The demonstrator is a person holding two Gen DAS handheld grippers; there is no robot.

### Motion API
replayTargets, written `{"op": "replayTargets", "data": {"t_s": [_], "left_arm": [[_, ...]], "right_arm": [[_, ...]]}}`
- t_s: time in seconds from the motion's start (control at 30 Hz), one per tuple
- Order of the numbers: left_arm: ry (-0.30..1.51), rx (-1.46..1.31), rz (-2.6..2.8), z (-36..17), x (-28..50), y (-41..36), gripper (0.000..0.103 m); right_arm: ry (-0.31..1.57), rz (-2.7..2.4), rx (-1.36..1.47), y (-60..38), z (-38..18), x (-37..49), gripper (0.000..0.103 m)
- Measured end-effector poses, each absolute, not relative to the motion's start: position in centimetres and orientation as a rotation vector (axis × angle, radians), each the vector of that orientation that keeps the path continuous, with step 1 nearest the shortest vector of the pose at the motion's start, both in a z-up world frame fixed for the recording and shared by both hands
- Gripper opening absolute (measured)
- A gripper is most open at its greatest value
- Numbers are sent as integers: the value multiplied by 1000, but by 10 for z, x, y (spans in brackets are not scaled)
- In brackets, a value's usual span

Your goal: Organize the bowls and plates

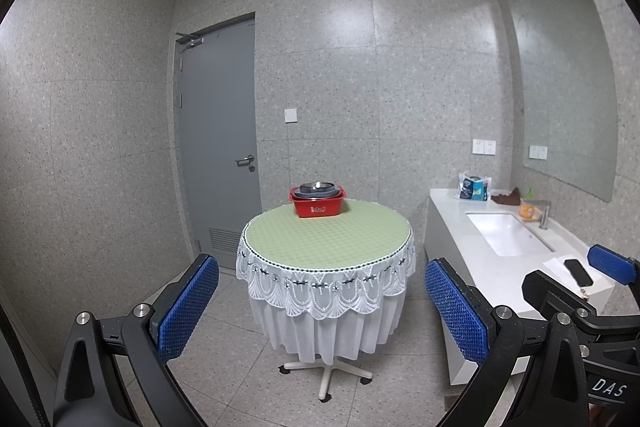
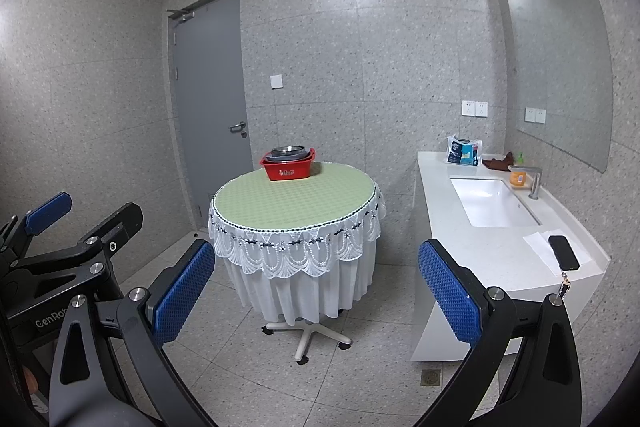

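A red plastic basin [image 1: 319,206] stands at the far edge of a round table [image 1: 328,239] with a green top and white lace cloth. It holds stacked grey plates and a steel bowl [image 1: 317,187]. The basin also shows in the right wrist view [image 2: 289,169], with the bowl [image 2: 288,149] on top. My left gripper [image 1: 322,291] is open and empty, well short of the table. My right gripper [image 2: 316,275] is open and empty too, at a similar distance. Each gripper shows at the edge of the other's view.
A white counter [image 2: 480,247] with a sink [image 2: 490,201] stands on the right, with a phone [image 2: 563,251] on paper, a faucet, an orange bottle and a packet. A grey door [image 1: 220,139] is behind the table. A floor drain [image 2: 431,377] lies below the counter.
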State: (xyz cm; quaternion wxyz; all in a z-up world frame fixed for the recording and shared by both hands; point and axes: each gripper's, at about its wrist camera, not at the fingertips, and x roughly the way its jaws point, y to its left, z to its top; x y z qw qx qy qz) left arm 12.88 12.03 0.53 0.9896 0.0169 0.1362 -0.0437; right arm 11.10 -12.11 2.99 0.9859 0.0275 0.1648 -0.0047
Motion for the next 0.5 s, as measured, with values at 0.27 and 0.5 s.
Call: {"op": "replayTargets", "data": {"t_s": [0.27, 0.5], "left_arm": [[273, 36, -81, 5, 130, 119, 102], [274, 43, -70, 6, 135, 114, 102]], "right_arm": [[332, -2, 58, -125, 28, 114, 103], [336, 14, 63, -136, 27, 122, 103]]}}
